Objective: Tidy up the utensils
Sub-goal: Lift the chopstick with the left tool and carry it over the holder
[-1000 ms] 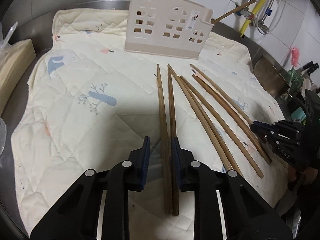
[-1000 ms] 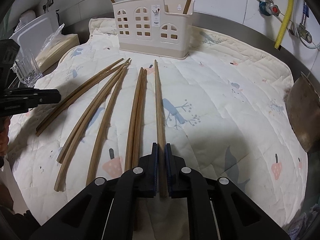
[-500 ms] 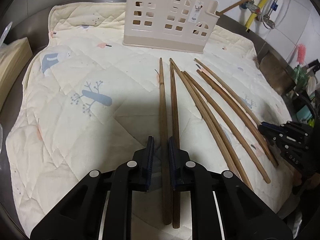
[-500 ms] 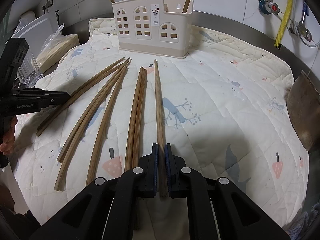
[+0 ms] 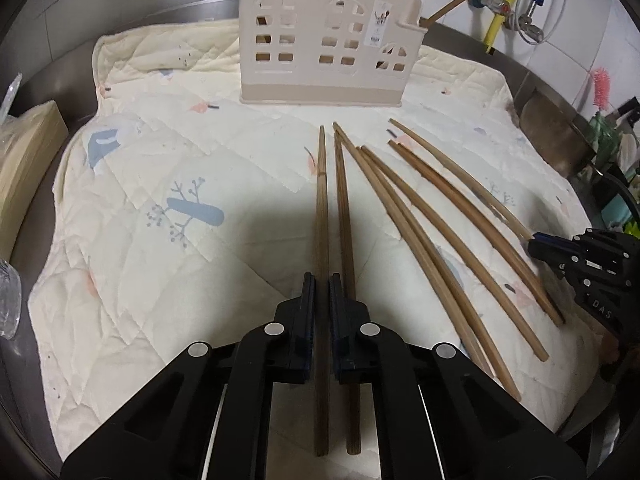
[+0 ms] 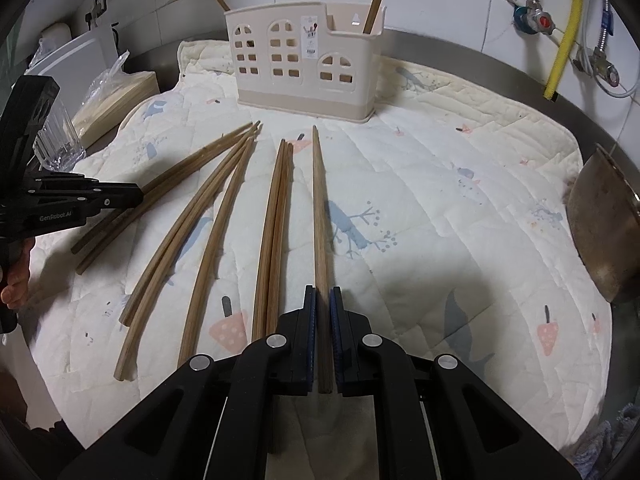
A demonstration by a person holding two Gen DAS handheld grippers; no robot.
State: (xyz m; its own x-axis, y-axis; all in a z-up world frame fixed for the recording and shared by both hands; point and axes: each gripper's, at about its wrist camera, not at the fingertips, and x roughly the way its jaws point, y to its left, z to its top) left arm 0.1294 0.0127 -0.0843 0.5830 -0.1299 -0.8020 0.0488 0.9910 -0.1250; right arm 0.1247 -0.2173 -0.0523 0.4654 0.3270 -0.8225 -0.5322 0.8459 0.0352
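Observation:
Several brown wooden chopsticks lie fanned out on a quilted mat (image 5: 168, 152). My left gripper (image 5: 322, 280) is closing its jaws on the leftmost chopstick (image 5: 321, 200), and the pads press its sides. A second chopstick (image 5: 344, 208) lies just to its right and runs under the right finger. My right gripper (image 6: 323, 292) is shut on the rightmost chopstick (image 6: 320, 216). Each gripper shows in the other's view: the right gripper (image 5: 538, 242) and the left gripper (image 6: 134, 196). A beige utensil holder (image 5: 328, 52) (image 6: 300, 68) stands at the back with chopsticks upright in it.
A clear glass (image 6: 56, 140) and a plastic-wrapped pack (image 6: 116, 96) sit left of the mat. A metal bowl (image 6: 604, 232) stands at the right edge. Pipes and a yellow hose (image 6: 564, 28) run along the tiled wall. A person's hand (image 6: 16, 288) holds the left gripper.
The left gripper's jaws have closed from well apart onto the leftmost chopstick, leaving its neighbour outside. In the right wrist view the left gripper has come further in over the chopsticks. The right gripper has kept still.

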